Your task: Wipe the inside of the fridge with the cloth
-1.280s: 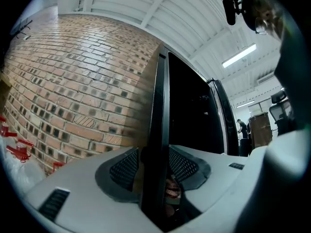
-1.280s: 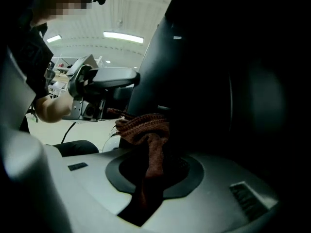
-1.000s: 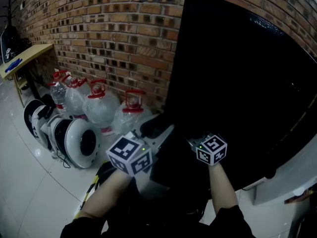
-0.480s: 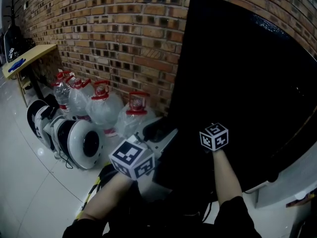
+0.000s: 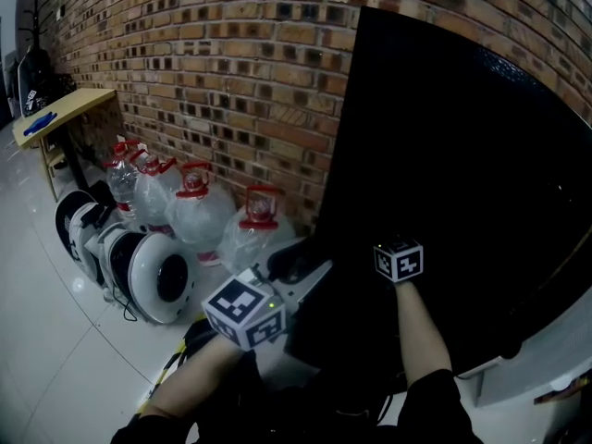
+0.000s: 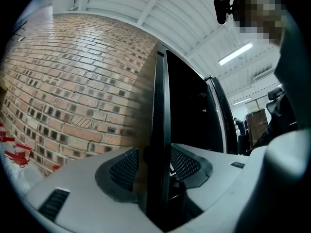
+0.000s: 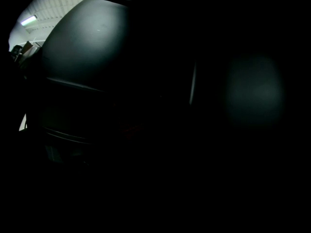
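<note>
Fridge (image 5: pixel 462 174) black, door looks shut | door edge (image 6: pixel 158 130) stands between left gripper (image 5: pixel 298 265) jaws, gripped on both faces | right gripper (image 5: pixel 399 260) against door front, its jaws too dark to read, cloth unseen | advice: seat edge deep between jaws, pull outward steadily, no twisting

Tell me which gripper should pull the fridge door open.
Left. The left gripper has its jaws astride the edge of the fridge door; the right gripper is up against its flat black front.
</note>
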`<state>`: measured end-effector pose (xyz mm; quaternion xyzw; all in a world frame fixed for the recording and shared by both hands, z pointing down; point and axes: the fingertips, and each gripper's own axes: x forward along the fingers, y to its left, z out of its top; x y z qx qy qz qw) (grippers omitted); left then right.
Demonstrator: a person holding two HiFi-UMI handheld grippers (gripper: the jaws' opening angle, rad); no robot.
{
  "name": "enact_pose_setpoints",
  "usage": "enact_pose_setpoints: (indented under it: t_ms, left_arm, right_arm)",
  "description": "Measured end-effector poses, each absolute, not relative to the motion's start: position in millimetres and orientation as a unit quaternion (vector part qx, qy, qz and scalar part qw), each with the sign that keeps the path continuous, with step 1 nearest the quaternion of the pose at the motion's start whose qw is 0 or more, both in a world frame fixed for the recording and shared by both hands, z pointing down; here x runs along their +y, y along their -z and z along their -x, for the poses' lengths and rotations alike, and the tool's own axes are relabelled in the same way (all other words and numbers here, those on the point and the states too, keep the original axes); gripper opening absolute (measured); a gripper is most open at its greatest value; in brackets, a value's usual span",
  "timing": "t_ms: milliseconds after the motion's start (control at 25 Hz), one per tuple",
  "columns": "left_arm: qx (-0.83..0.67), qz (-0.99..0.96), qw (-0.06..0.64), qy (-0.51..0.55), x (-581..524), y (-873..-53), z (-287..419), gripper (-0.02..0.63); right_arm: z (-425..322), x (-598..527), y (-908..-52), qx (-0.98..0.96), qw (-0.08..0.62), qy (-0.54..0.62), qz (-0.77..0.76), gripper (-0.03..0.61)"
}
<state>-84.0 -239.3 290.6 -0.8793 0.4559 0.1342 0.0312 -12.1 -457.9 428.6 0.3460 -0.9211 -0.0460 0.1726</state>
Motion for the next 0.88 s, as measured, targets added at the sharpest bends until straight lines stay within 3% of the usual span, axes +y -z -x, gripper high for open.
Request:
enact_pose_setpoints:
  t_ms: [600,880]
  left_arm:
    - [0.464,0.877,0.037,-0.119,-247,-295,78,0.206]
    - [0.456,0.883,0.044,-0.106,-243,-298,83,0.201]
  right_arm:
    - [5,-499,-420,-0.880,0.193,0.046,-0.431,0.080]
    - [-18,-485,-344,-0.875,0.141,0.080,-0.456,0.080]
